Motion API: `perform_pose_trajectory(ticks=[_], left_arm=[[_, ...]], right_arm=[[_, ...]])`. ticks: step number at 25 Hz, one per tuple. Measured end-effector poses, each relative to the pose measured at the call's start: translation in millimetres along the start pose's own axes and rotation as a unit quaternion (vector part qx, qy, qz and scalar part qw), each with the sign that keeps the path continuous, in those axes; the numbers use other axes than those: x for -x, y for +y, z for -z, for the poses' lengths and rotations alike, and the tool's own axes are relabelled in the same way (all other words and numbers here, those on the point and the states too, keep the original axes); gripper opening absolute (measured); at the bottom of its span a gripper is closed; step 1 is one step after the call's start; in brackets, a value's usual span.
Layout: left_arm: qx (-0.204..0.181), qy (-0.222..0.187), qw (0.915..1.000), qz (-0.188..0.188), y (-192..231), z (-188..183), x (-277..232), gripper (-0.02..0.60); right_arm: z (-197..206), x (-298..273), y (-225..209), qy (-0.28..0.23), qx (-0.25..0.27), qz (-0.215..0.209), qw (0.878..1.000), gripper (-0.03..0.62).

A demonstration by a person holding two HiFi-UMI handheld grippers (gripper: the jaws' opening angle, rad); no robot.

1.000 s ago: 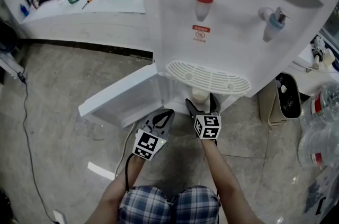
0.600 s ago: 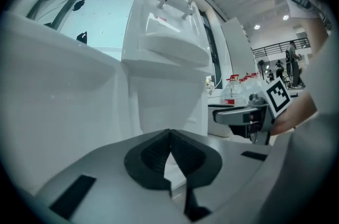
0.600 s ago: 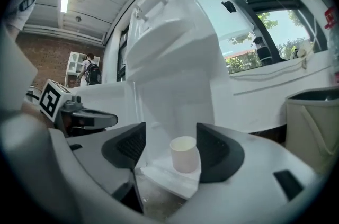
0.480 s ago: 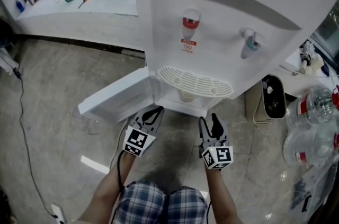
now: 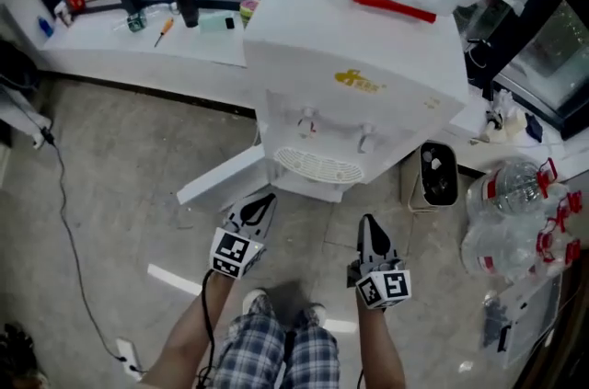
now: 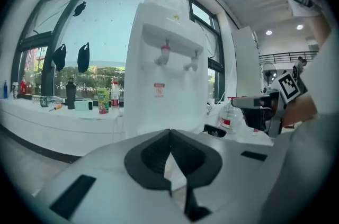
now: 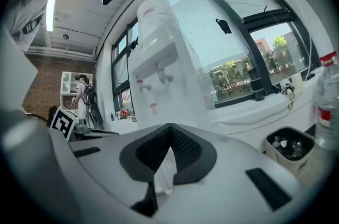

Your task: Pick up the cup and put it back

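Inspector: What was the state of each gripper?

Technician: The left gripper had its fingers closed tip to tip, with nothing between them. The right gripper was the same: its fingers met at the tips and were empty. Each gripper was held in one of the person's hands, low over the floor. Both pointed toward the water dispenser.

Inspector: Where did the grippers stand relative to the unit?

Technician: The left gripper was near the open door of the lower compartment, below the drip tray. The right gripper was apart from the dispenser, between it and the person's legs.

Inspector: Where was the cup?

Technician: The cup could not be made out in any view, and neither gripper held it.

Inspector: What else was around the unit?

Technician: A small bin stood just beside the dispenser on the person's right, with large water bottles beyond it.
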State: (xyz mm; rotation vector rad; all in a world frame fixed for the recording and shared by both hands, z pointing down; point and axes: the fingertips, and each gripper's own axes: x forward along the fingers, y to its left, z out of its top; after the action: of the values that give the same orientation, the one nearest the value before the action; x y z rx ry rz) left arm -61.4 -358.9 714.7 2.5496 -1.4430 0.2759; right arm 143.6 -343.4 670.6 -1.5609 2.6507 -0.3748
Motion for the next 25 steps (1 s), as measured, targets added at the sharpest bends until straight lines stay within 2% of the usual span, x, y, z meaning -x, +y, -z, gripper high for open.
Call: perform_pose_trajectory(ticks=[9,12,16,19,25], left_arm=[[0.000,-0.017,0.9995,-0.026,-15,-205,70,0.025],[-0.004,-0.018,0.9995,-0.026,-19,-269,95,0.025],[-0.019,-0.031,0.9991,-0.023,-37,-374,120,0.025],[-0.018,-0.022,0.9992,-0.028,-54,-409,137,0.025],[-0.038,-0.039,0.9982,-0.025,-64,-473,150,0.025]], right_arm=[[-206,57,27,-0.016,0.000,0.038,0.999,0.018],[-268,71,42,-0.017,0.009,0.047,0.999,0.018],[-363,91,50,-0.021,0.011,0.061,0.998,0.018],[-401,113,48,-0.016,0.012,0.070,0.997,0.018],[-462,126,46,-0.031,0.031,0.084,0.996,0.017]])
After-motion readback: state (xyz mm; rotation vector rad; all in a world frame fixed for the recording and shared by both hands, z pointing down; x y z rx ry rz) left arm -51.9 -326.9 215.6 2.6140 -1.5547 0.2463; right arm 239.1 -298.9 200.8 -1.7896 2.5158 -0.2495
